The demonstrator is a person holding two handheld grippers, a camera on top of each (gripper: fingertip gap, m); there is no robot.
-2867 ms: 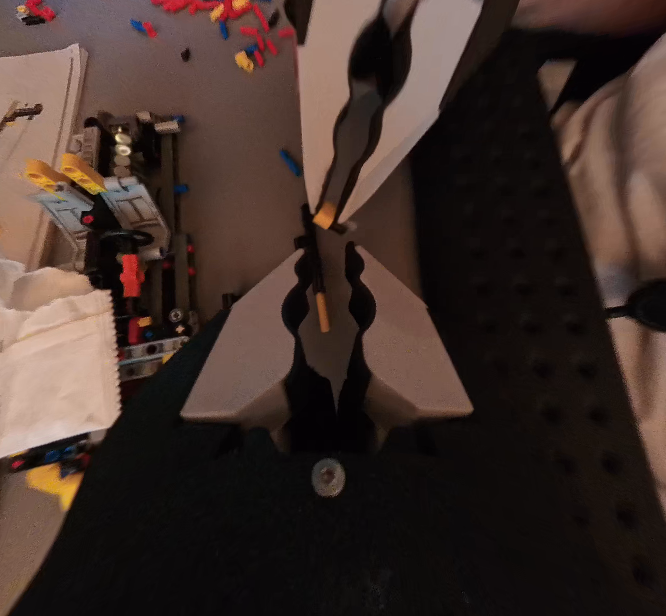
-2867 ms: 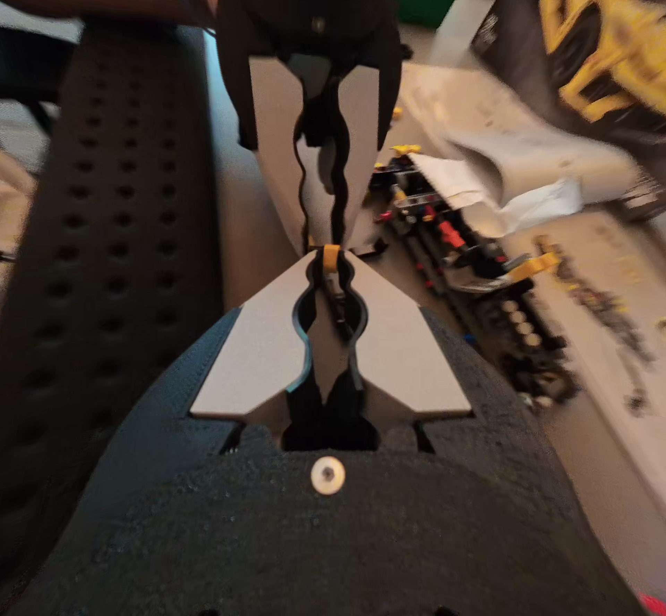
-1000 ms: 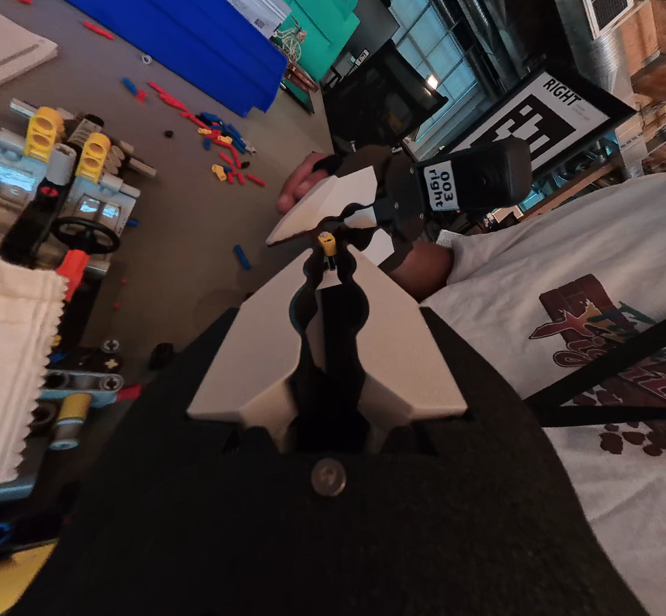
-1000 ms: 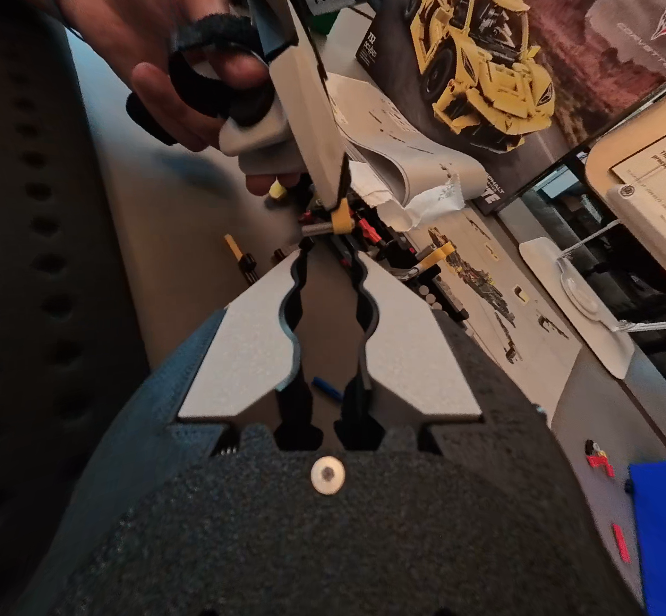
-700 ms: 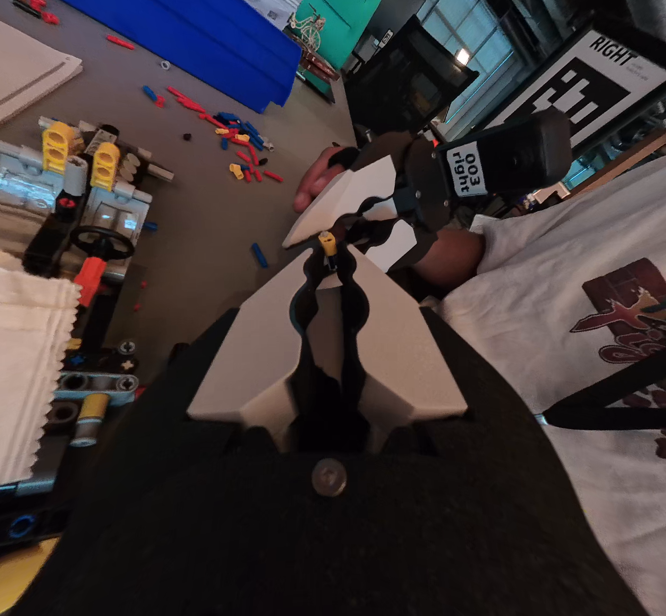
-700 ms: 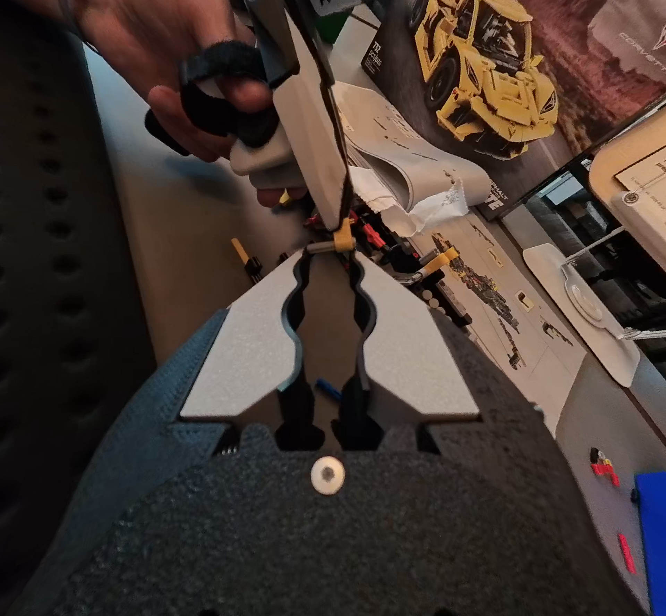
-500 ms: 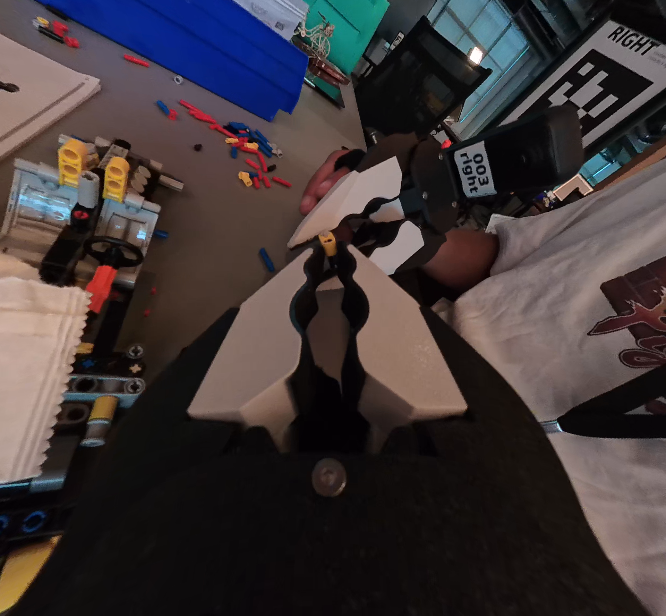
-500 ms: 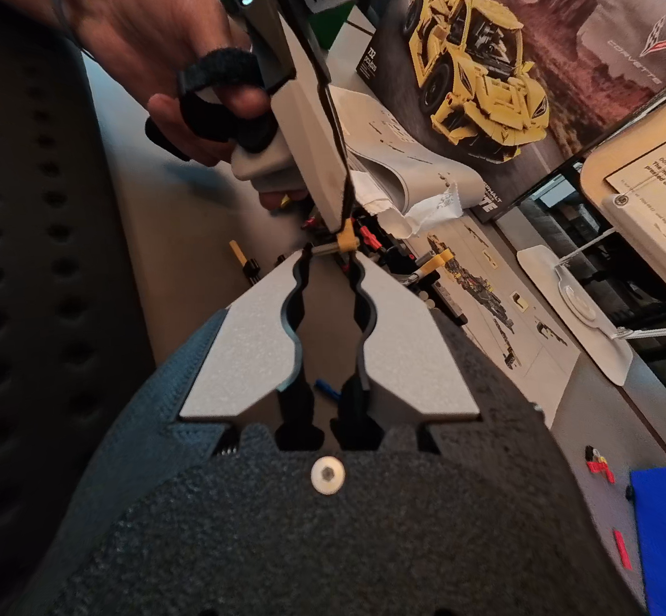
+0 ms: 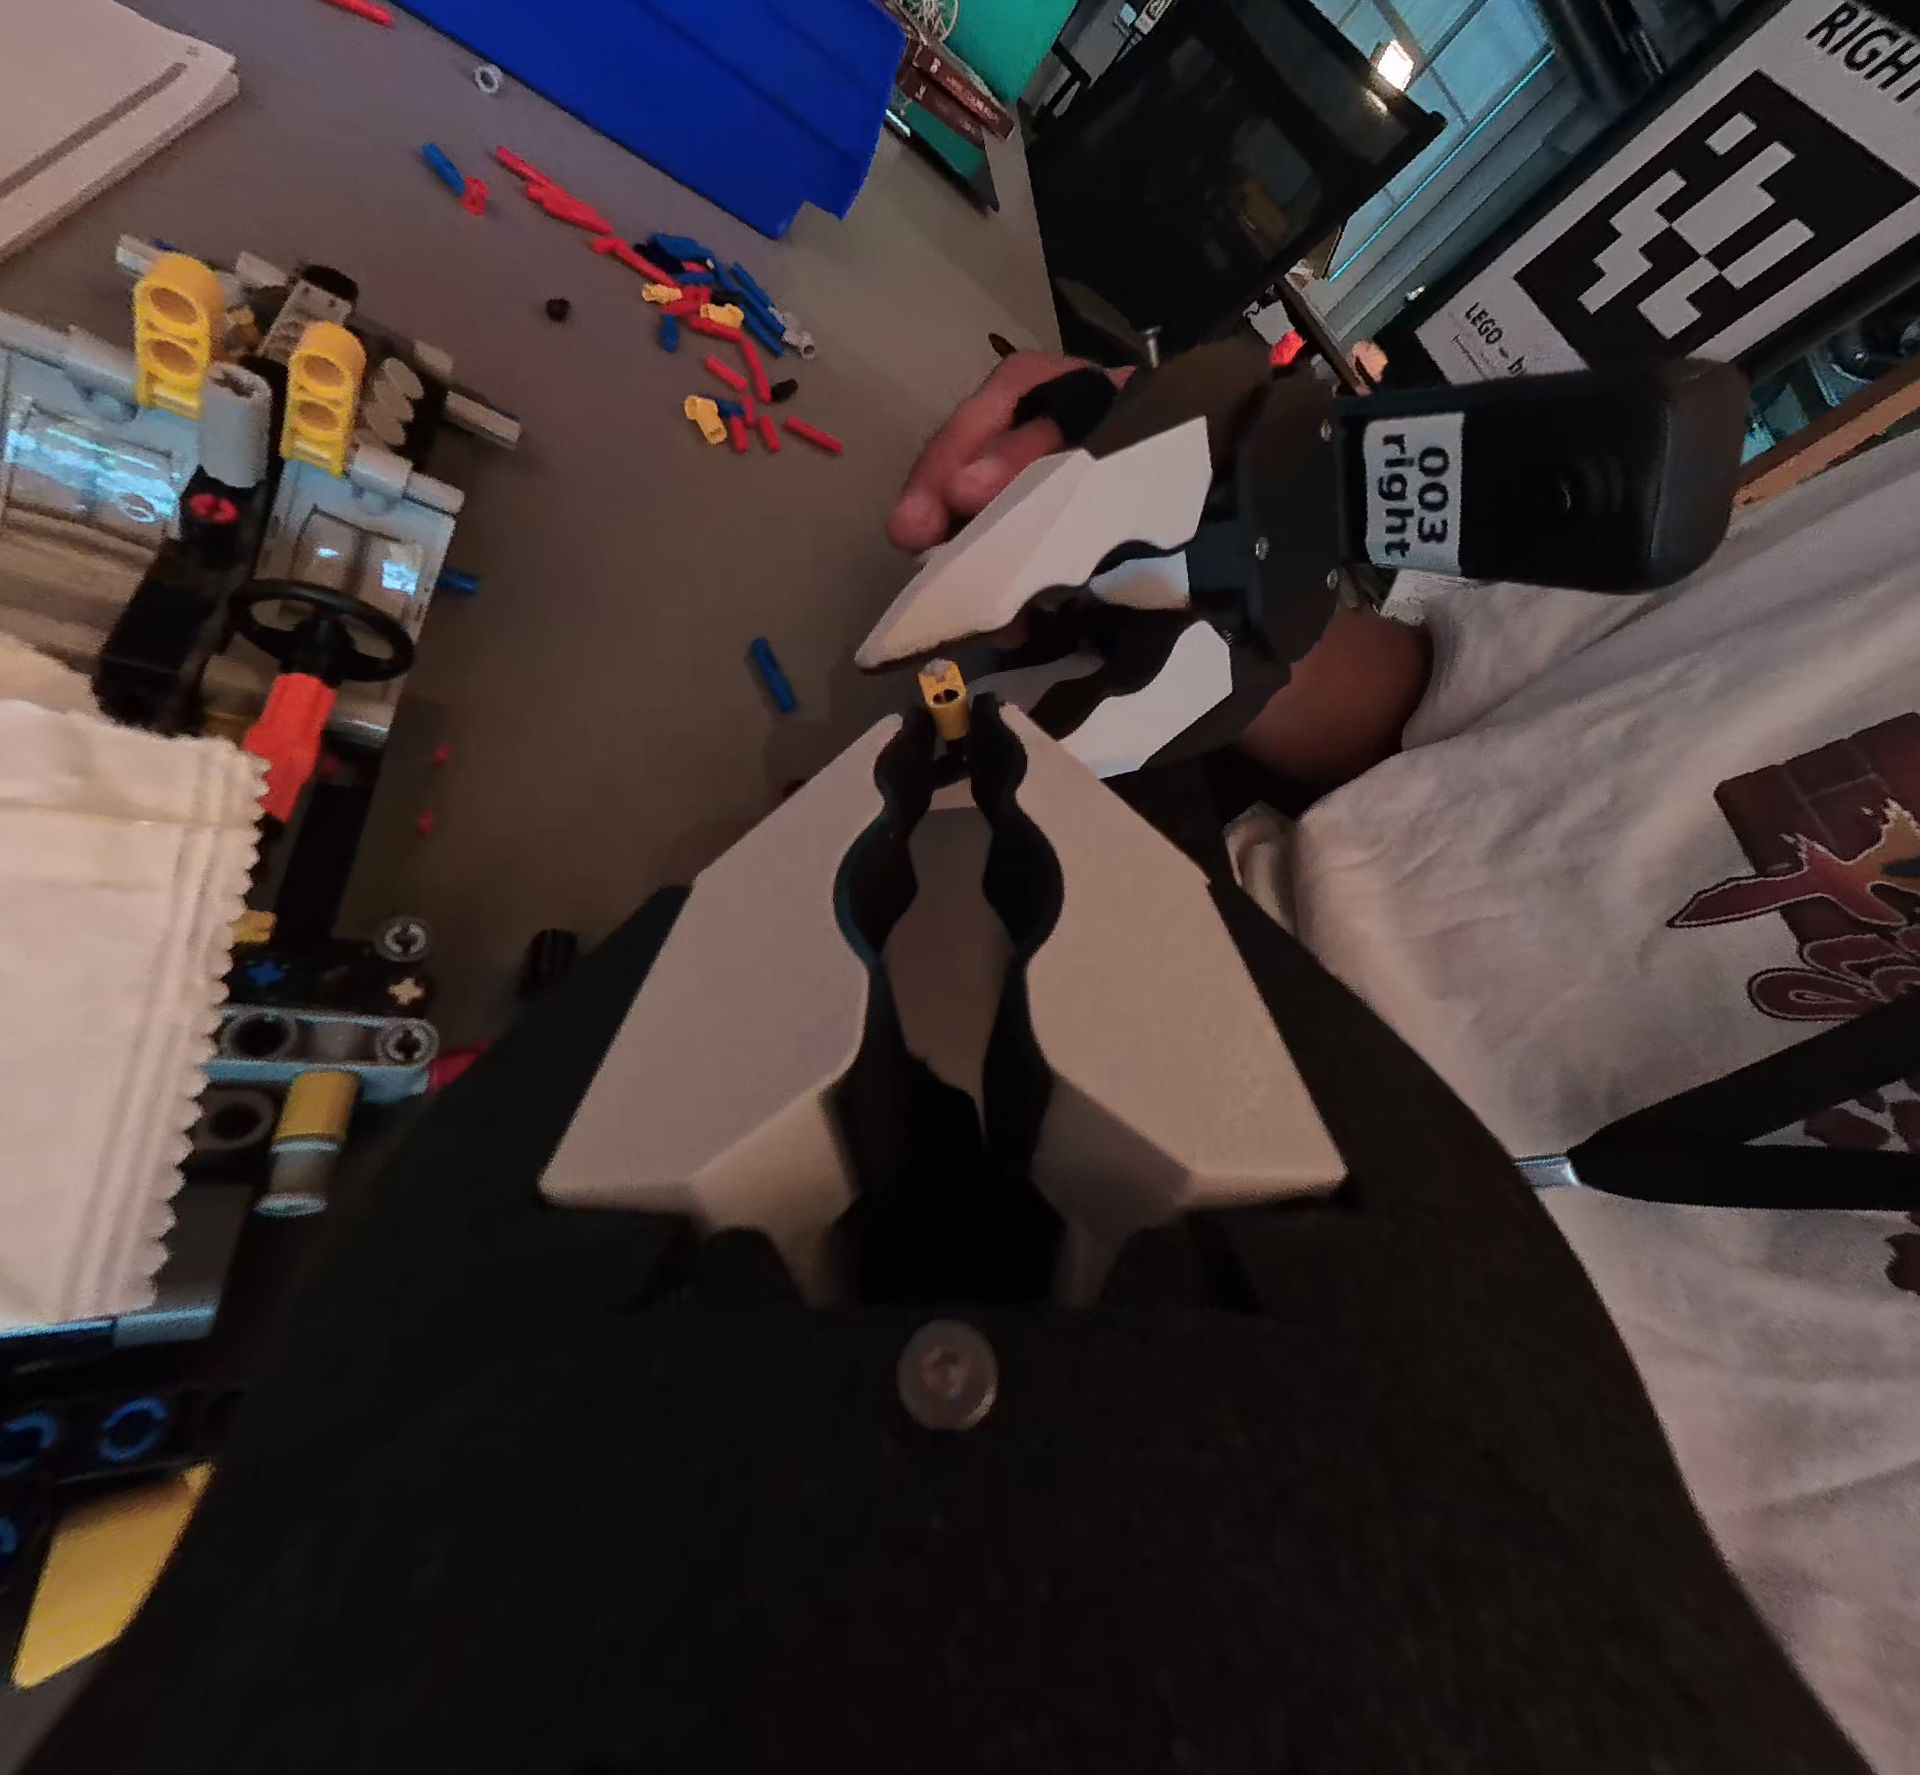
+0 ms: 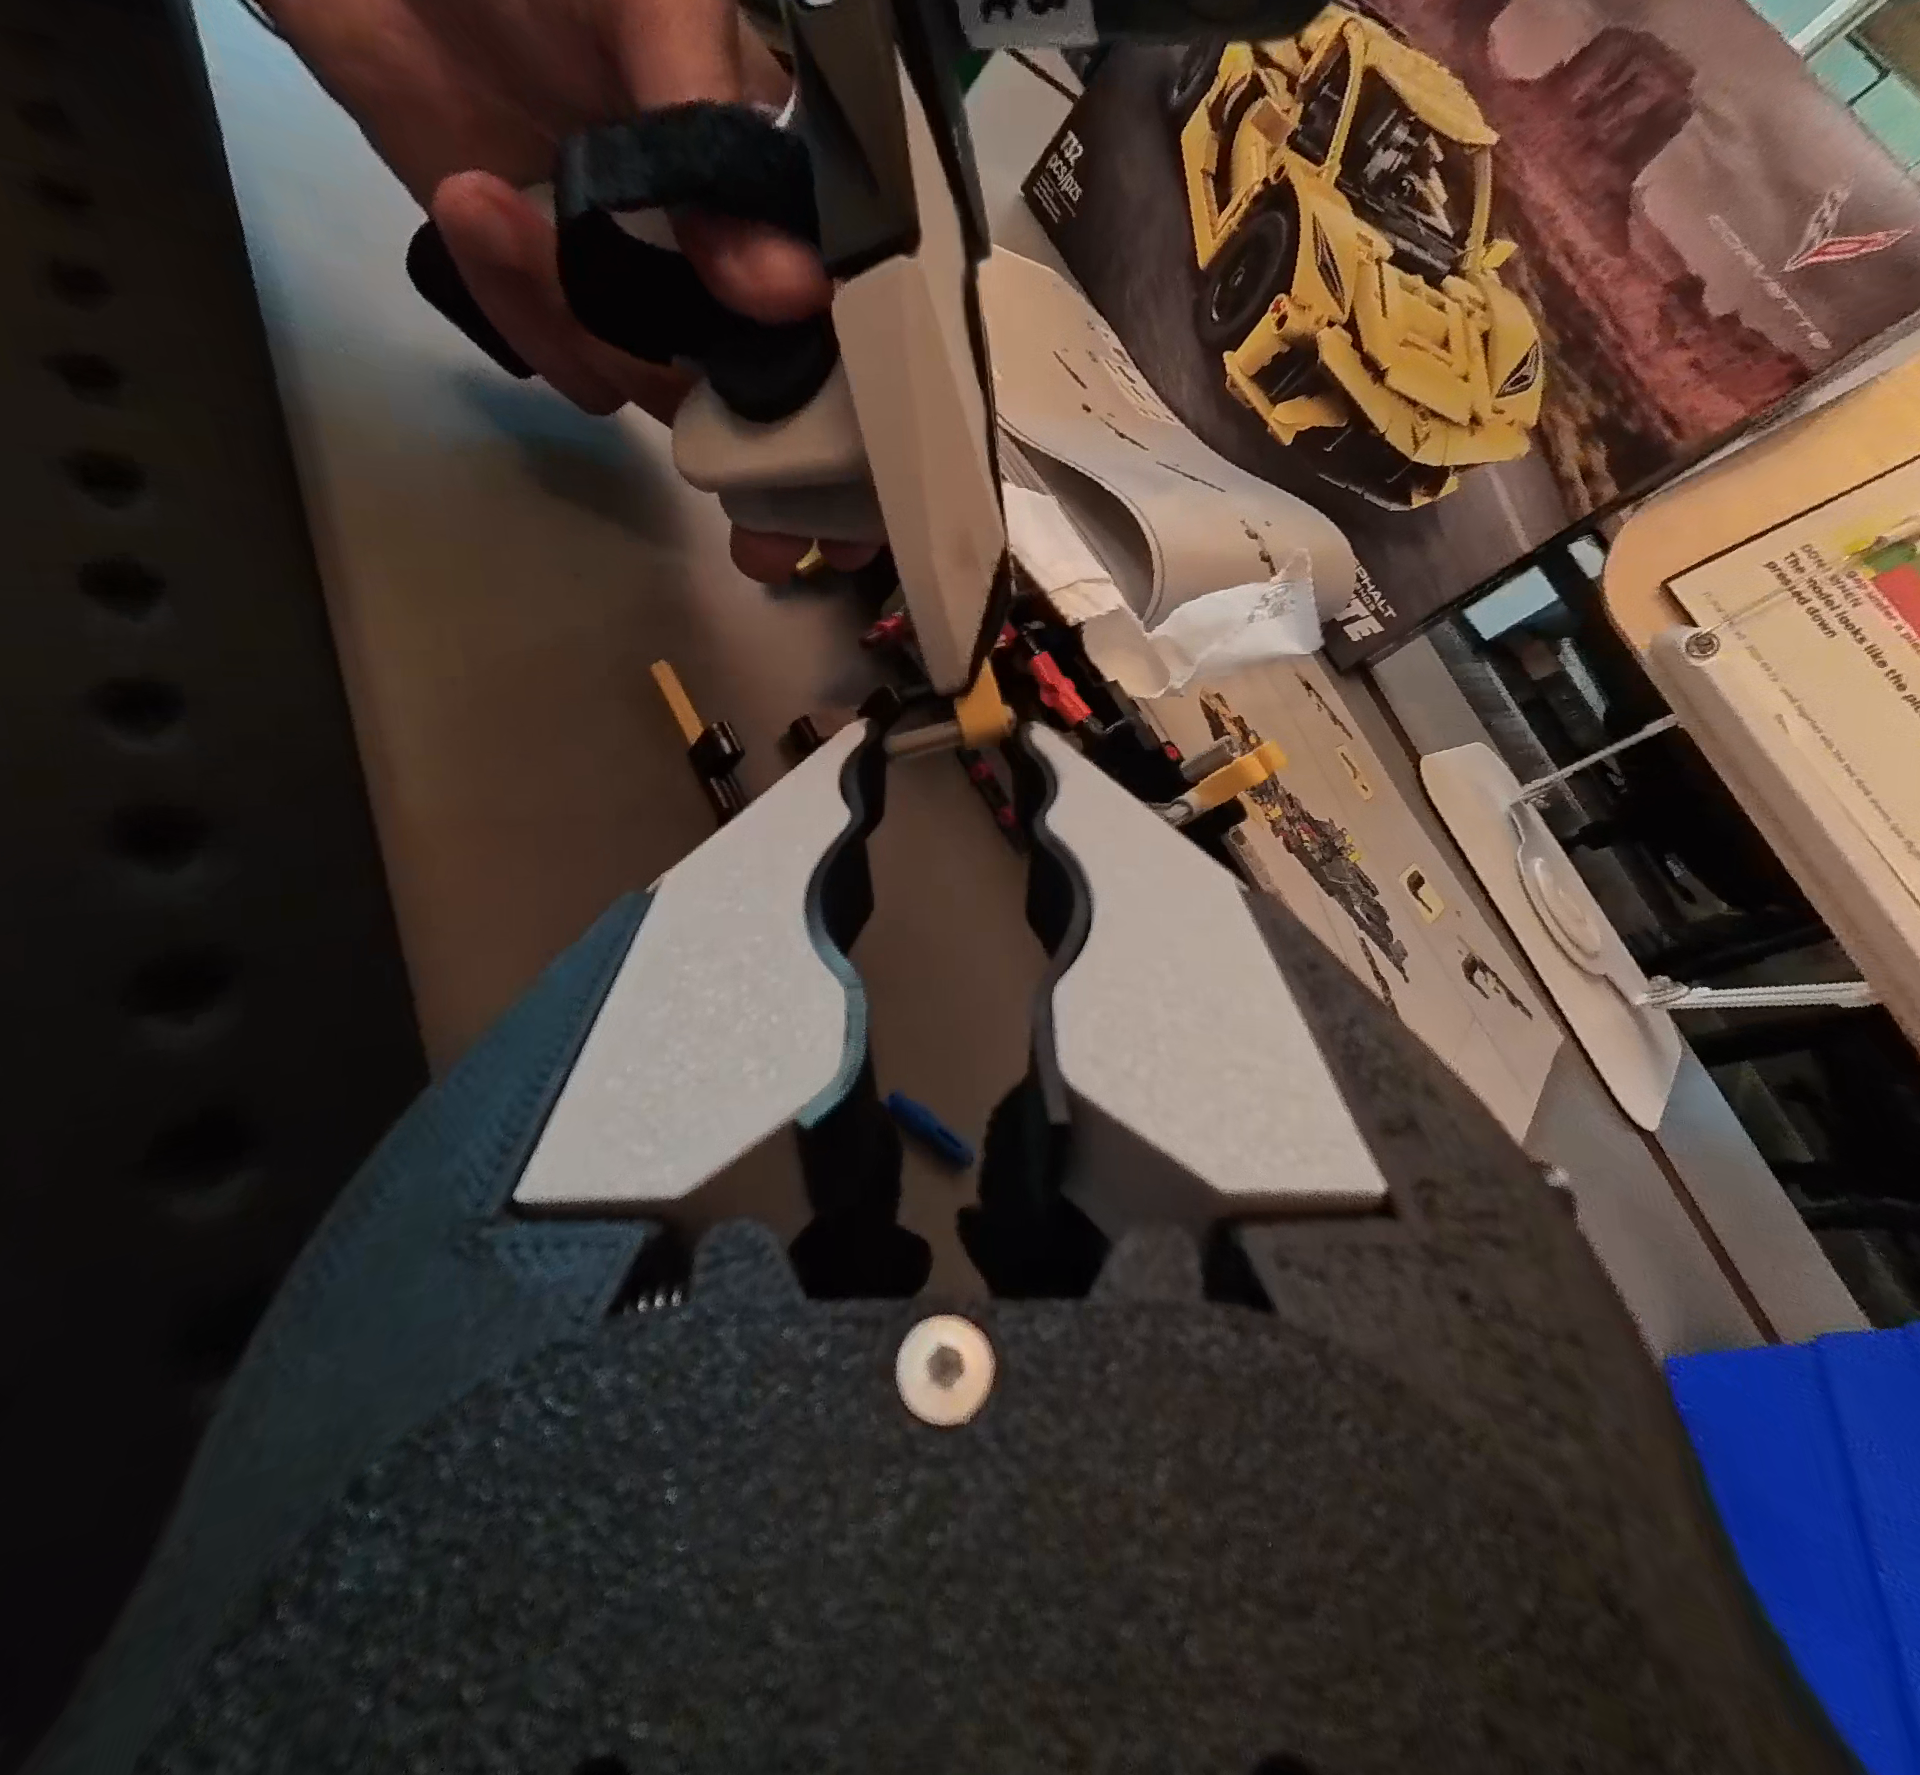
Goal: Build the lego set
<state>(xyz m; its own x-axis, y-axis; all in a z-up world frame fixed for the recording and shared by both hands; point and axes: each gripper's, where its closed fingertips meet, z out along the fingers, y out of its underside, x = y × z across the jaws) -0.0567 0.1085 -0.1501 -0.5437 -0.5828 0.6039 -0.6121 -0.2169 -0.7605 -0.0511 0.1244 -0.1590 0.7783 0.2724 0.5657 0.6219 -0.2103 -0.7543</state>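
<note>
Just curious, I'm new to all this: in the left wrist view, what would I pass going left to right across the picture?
White paper bag → half-built car model → loose blue pin → small yellow piece in the left gripper → right gripper → person's white shirt.

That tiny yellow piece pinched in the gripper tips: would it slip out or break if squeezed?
The yellow piece looks like hard moulded plastic, so it should probably stay stiff and not crush. It is tiny and only the left gripper tips pinch it, so a nudge from the right gripper could likely twist it loose. If dropped, it might bounce away among the loose pieces.
</note>
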